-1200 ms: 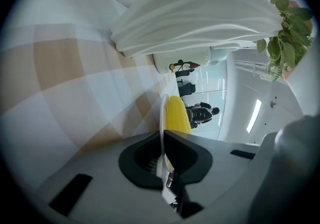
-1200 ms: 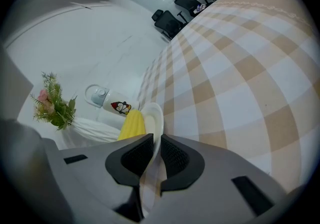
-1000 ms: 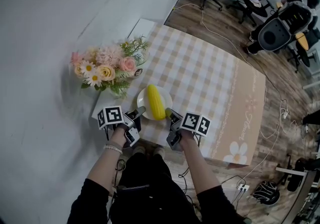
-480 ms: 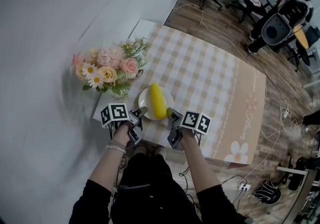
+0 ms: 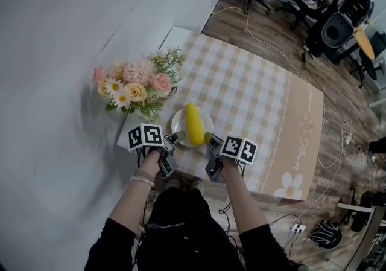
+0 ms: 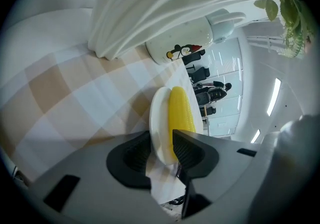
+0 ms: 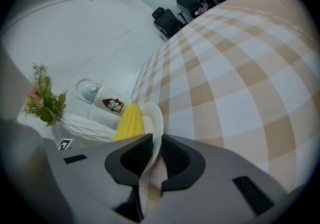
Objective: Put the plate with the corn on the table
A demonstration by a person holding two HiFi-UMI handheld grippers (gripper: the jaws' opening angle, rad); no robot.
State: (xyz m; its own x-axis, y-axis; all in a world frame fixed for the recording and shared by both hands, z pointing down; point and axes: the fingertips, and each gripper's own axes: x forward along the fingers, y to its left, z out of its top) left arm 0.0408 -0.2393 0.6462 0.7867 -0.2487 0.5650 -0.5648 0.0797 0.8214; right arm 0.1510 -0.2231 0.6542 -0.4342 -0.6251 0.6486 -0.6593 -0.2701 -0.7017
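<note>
The left gripper [image 6: 162, 149], its jaws just opening, loosely straddles the rim of the round white plate [image 5: 179, 125] while the right gripper [image 7: 155, 155] pinches that rim, so a tug could roll the yellow corn cob [image 5: 194, 124] off.

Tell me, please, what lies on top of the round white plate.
A yellow corn cob lies along the round white plate. The plate's surface directly under the cob is covered, so it cannot be seen.

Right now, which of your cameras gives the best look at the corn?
The head view: it looks down on the whole corn, lying on the white plate. The left gripper view shows it close but foreshortened, with its near end hidden. The right gripper view shows only part of it, beside the plate's rim.
</note>
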